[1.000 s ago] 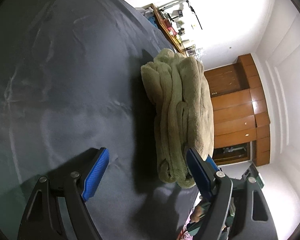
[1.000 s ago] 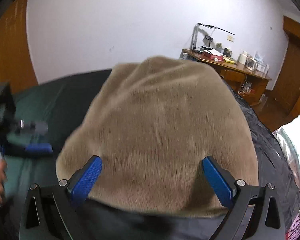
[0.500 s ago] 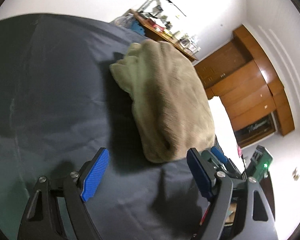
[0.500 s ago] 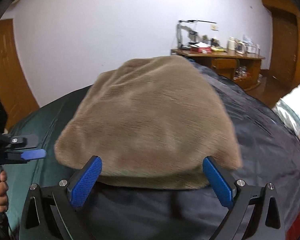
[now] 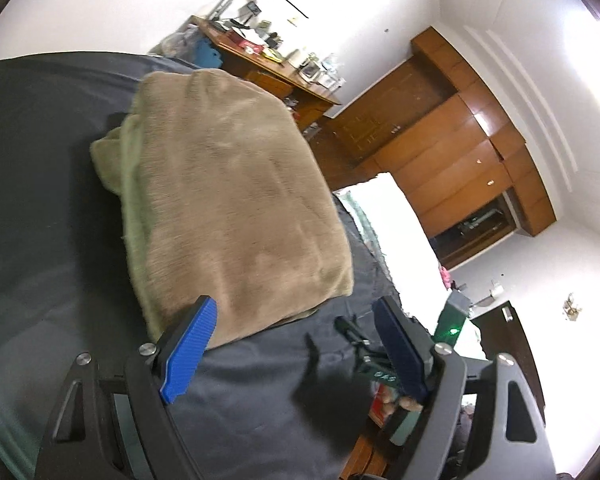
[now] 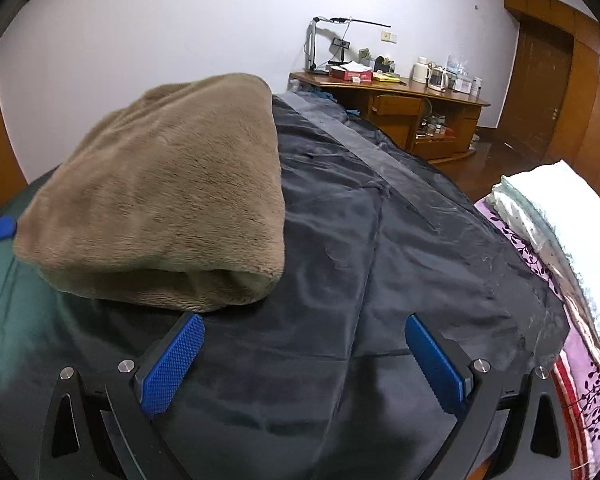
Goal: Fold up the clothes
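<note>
Lying folded into a thick bundle on the dark sheet (image 6: 380, 264), the fleece (image 6: 168, 184) now sits clear of your right gripper (image 6: 302, 360), which has backed off; both it and your left gripper (image 5: 296, 344) gape, holding nothing. That fold looks finished.

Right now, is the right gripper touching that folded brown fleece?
Apart. The right wrist view shows right gripper open over dark sheet, with folded fleece beyond its fingertips.
</note>
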